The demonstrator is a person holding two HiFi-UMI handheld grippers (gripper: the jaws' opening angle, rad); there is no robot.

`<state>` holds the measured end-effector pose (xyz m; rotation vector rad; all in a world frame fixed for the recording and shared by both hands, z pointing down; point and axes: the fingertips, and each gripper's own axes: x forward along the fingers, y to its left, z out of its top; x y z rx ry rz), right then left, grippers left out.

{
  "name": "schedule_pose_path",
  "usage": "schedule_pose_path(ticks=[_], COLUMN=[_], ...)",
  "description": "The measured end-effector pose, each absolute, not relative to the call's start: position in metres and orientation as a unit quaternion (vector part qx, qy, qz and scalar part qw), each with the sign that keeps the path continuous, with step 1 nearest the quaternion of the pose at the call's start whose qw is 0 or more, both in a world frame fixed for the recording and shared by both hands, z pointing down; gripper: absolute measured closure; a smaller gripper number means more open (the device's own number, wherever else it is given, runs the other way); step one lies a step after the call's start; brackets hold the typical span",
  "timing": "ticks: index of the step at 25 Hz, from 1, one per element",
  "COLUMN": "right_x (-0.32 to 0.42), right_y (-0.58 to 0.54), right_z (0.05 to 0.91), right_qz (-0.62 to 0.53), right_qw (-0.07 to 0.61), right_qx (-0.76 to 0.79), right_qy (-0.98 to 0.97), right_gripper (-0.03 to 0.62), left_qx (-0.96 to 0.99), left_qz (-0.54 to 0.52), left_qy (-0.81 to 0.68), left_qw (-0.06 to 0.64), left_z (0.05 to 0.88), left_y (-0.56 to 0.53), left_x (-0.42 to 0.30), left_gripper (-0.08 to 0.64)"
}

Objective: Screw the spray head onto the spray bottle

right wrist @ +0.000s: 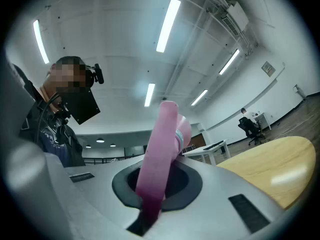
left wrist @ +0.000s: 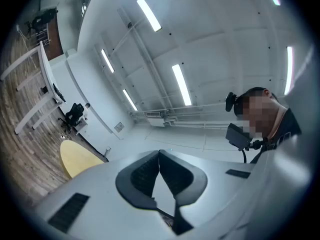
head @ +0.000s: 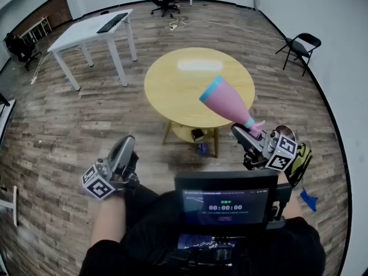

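Pink spray bottle (head: 227, 101), tilted base-up above near edge of round table (head: 172, 79), clamped by spray head (head: 255, 126) in right gripper (head: 246, 133), likely for screwing tight; left gripper (head: 126, 145) closed, empty, short of table.

One line of digits can be read: 00:00:00, shown in white on the dark screen (head: 225, 207) carried below the right claw (head: 244, 132) and to the right of the left claw (head: 125, 144). The small green characters above the digits and the reddish line beneath them cannot be made out. The right marker cube (head: 282, 153) and the left marker cube (head: 98, 184) are covered with black-and-white squares (patterns only, no letters). A wall plate (right wrist: 268, 68) far beyond the right claw is too small to read.
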<state>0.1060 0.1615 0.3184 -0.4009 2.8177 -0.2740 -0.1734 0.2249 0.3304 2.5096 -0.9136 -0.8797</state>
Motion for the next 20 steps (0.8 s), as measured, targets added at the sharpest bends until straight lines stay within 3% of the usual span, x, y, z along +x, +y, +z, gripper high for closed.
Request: schedule_pose_path(ticks=[20], right_x=[0.1011], right_y=[0.1672], right_z=[0.3188], right_qz=[-0.098], right_qw=[0.144], right_qx=[-0.146], right_qy=[0.974], right_gripper=[0.589], left_qx=[0.887], left_qz=[-0.302], left_qy=[-0.303], left_qw=[0.176], left_z=[0.3338], left_y=[0.2207], left_x=[-0.1751], left_gripper=[0.551])
